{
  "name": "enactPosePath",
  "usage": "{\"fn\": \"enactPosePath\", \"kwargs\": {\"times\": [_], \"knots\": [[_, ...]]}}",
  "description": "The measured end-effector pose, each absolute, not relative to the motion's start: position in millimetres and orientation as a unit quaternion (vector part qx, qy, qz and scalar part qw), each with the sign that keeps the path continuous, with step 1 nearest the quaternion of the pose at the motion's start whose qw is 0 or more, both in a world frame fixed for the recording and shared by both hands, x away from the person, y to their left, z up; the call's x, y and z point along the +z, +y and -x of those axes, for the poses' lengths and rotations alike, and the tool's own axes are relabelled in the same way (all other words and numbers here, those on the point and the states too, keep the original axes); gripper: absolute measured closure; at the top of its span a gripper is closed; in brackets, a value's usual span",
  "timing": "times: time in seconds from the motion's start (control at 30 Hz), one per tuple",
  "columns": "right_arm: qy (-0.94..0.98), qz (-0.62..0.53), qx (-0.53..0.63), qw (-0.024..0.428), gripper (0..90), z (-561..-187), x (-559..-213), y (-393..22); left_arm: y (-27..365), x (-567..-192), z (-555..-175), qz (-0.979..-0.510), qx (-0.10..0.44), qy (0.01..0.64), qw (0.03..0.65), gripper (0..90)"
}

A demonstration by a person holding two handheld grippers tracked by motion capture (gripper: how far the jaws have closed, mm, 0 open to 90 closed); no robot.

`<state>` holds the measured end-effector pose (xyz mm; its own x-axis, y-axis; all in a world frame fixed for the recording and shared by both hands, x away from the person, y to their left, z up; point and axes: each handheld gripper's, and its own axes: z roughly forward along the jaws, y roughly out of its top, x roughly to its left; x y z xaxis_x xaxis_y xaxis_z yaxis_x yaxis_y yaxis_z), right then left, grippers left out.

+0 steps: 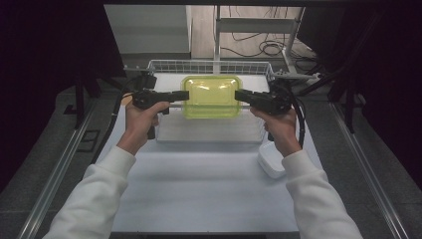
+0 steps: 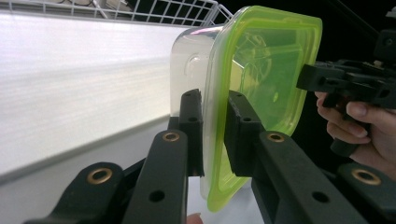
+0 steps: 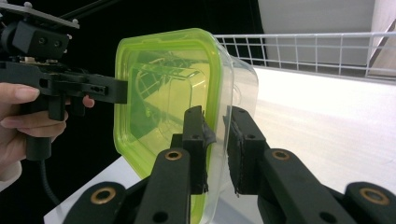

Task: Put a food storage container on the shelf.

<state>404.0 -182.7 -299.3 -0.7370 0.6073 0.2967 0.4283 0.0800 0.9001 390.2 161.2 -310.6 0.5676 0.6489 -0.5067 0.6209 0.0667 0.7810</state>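
I grip the lidded container (image 1: 211, 96) by opposite rims with my left tongs (image 1: 185, 95) and right tongs (image 1: 238, 94), above the surface (image 1: 199, 184); uneven pull could slip it free.

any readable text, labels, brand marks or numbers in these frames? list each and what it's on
None readable.
Green lid and clear container: no print or label; the embossed shapes seen through the lid form no legible characters.
Left hand-held gripper and right hand-held gripper: no markings.
White object at the table edge: blank.
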Motion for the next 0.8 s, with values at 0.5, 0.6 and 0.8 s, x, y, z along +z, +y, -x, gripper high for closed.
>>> {"fn": "enactPosePath", "kwargs": {"times": [0.5, 0.6, 0.8], "knots": [[0.729, -0.372, 0.572, 0.051, 78.1, -447, -289, -178, 168, -303, -436, -0.675, -0.004, 0.483, 0.559, 79.1], [0.729, -0.379, 0.569, 0.048, 78.1, -453, -291, -177, 167, -304, -443, -0.674, -0.009, 0.488, 0.556, 79.1], [0.731, -0.405, 0.548, 0.022, 78.2, -469, -299, -175, 169, -314, -458, -0.674, -0.032, 0.505, 0.539, 79.0]]}}
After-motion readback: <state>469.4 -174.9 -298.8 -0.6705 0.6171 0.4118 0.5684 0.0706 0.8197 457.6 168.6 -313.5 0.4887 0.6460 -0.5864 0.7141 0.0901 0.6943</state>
